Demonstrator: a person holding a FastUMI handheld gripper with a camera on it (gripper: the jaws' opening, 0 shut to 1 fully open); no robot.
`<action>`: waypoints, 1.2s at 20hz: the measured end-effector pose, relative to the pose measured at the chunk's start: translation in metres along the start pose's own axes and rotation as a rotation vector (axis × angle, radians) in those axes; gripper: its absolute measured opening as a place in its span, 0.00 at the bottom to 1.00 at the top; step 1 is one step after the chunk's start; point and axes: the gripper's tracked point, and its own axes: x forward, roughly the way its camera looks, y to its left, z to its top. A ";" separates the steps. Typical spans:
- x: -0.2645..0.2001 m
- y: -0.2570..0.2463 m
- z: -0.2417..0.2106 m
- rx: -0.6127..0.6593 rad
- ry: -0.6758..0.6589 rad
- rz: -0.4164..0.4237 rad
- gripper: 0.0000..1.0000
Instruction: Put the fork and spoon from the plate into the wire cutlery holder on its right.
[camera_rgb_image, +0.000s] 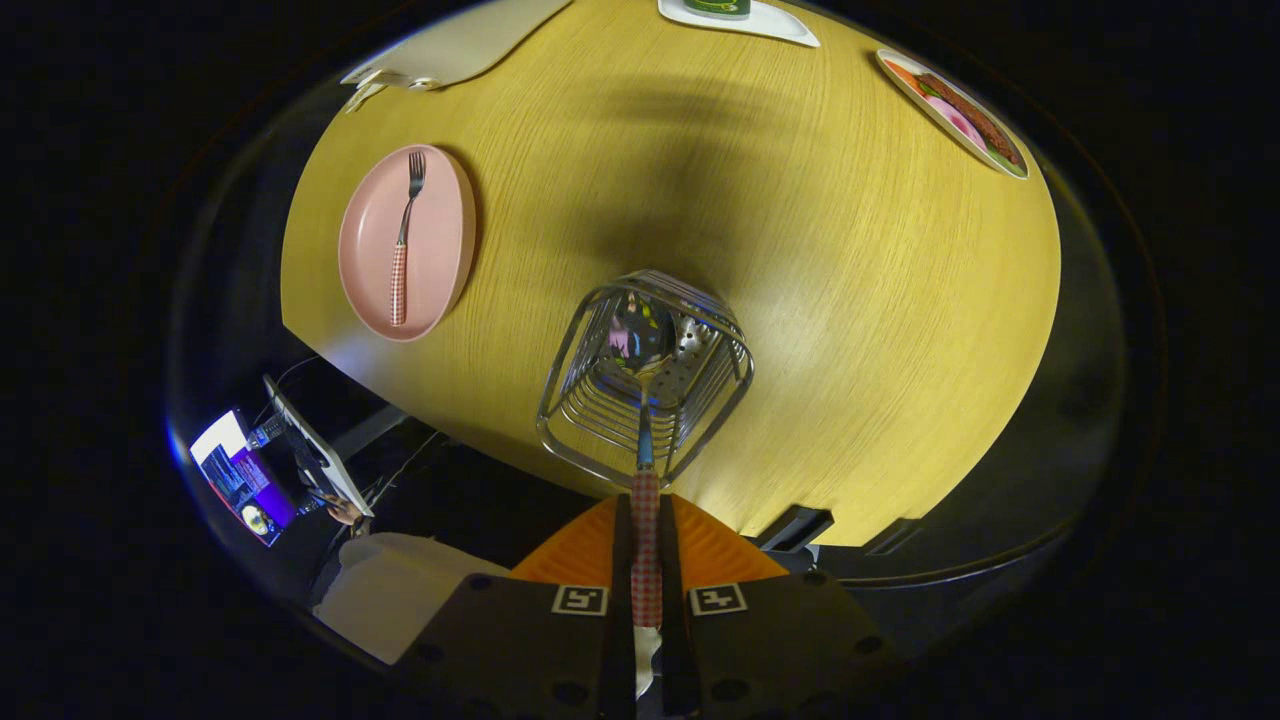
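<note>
My gripper (645, 525) is shut on the red-checked handle of the spoon (644, 420), both fingers pressing on it. The spoon points straight ahead and down, its shiny bowl inside the top of the wire cutlery holder (590, 400), which stands on the wooden table just ahead of the fingers. To the left of the holder lies the pink plate (440, 250). On it rests the fork (404, 240), tines away from me, checked handle toward me.
The round wooden table (850, 330) has a white placemat (460, 45) at its far left, a white tray (770, 20) at the far side and a patterned plate (955, 110) far right. Below the table's near left edge sit a laptop (315, 450) and a lit screen (235, 475).
</note>
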 end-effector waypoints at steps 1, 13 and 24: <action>0.000 0.000 0.004 0.003 -0.013 0.003 0.17; -0.070 0.051 0.039 -0.010 -0.437 0.133 0.98; -0.126 0.150 0.048 -0.043 -0.868 0.172 0.99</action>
